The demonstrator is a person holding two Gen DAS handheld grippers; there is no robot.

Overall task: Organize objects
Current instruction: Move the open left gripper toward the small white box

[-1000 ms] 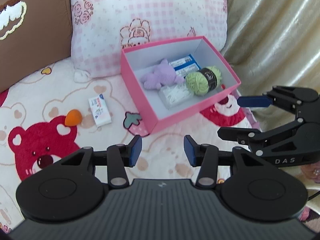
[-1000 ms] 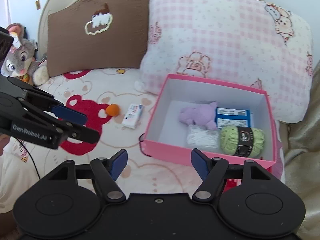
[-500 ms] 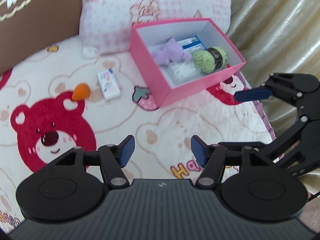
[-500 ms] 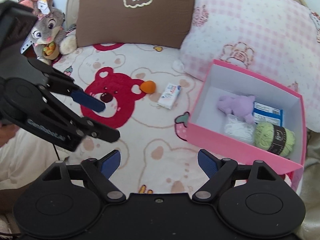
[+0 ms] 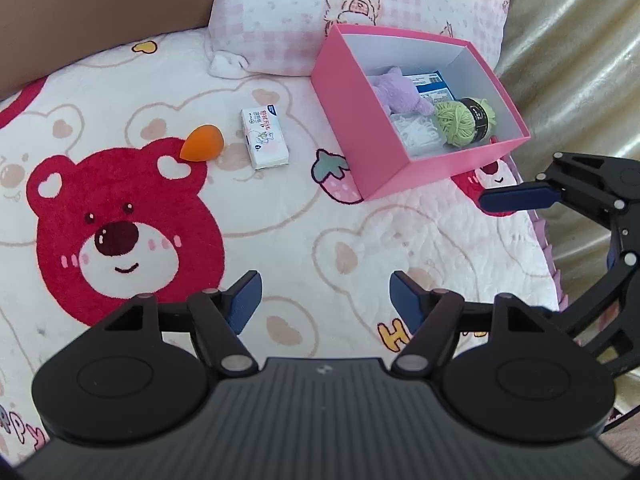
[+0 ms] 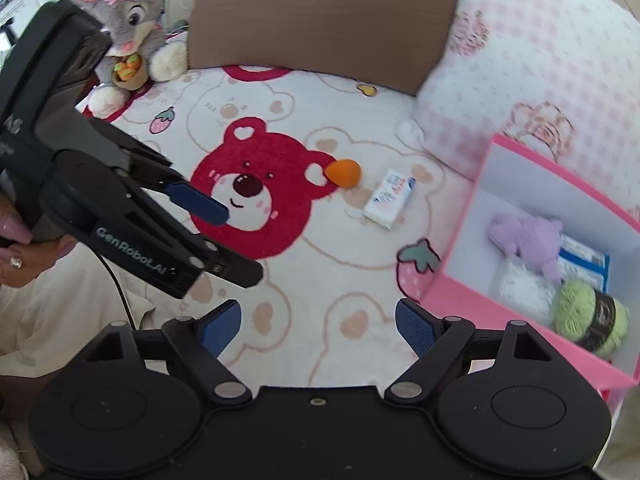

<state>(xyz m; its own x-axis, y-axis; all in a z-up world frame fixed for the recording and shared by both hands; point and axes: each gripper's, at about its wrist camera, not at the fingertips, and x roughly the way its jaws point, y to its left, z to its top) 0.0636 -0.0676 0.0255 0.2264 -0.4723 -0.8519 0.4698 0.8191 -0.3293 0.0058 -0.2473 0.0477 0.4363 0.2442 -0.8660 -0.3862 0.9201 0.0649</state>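
A pink box [image 5: 372,136] [image 6: 516,312] sits on the bed by the pink pillow. It holds a purple plush [image 5: 396,94] [image 6: 528,236], green yarn [image 5: 464,122] [image 6: 588,316], a white packet [image 5: 416,136] and a blue-white box [image 5: 434,82]. An orange sponge [image 5: 202,143] [image 6: 344,173] and a white tissue pack [image 5: 264,137] [image 6: 390,198] lie on the blanket left of the box. My left gripper [image 5: 326,300] is open and empty above the blanket. My right gripper [image 6: 318,326] is open and empty, near the box's front corner.
A brown pillow [image 6: 320,20] and a pink checked pillow [image 5: 360,12] lie at the back. A grey plush rabbit [image 6: 128,28] sits at the far left. A gold curtain [image 5: 580,60] hangs right of the bed. The blanket [image 5: 120,220] bears a red bear print.
Both grippers have pulled back and swung left from the pink box, so more of the blanket shows. Both have opened a little wider. Nothing on the bed has moved.
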